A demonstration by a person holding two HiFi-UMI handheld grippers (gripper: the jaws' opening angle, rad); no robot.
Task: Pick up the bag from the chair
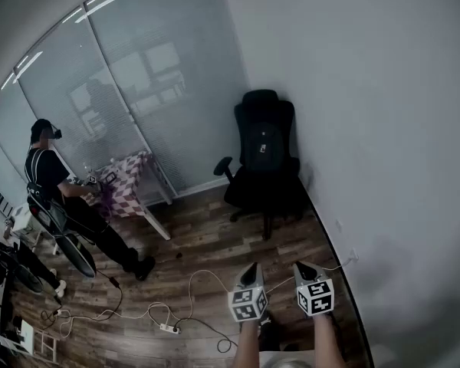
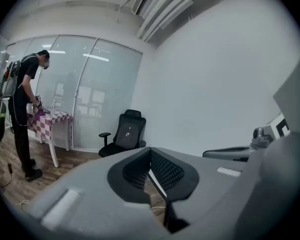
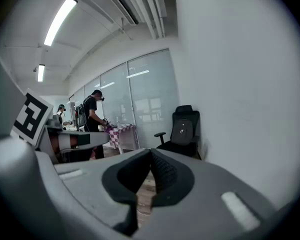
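Note:
A black office chair (image 1: 264, 171) stands in the far corner by the white wall. A dark bag (image 1: 264, 146) with a small light tag leans upright against its backrest. The same bag (image 2: 128, 133) shows small in the left gripper view, and the bag (image 3: 182, 130) also shows in the right gripper view. My left gripper (image 1: 250, 268) and right gripper (image 1: 301, 267) are side by side at the bottom of the head view, well short of the chair, pointing toward it. Both are shut with nothing between the jaws, the left gripper (image 2: 150, 150) and the right gripper (image 3: 150, 152) alike.
A person (image 1: 57, 198) stands at a small table with a checkered cloth (image 1: 129, 184) by the glass partition on the left. Cables and a power strip (image 1: 169, 328) lie on the wooden floor between me and them. The white wall (image 1: 383, 152) runs along the right.

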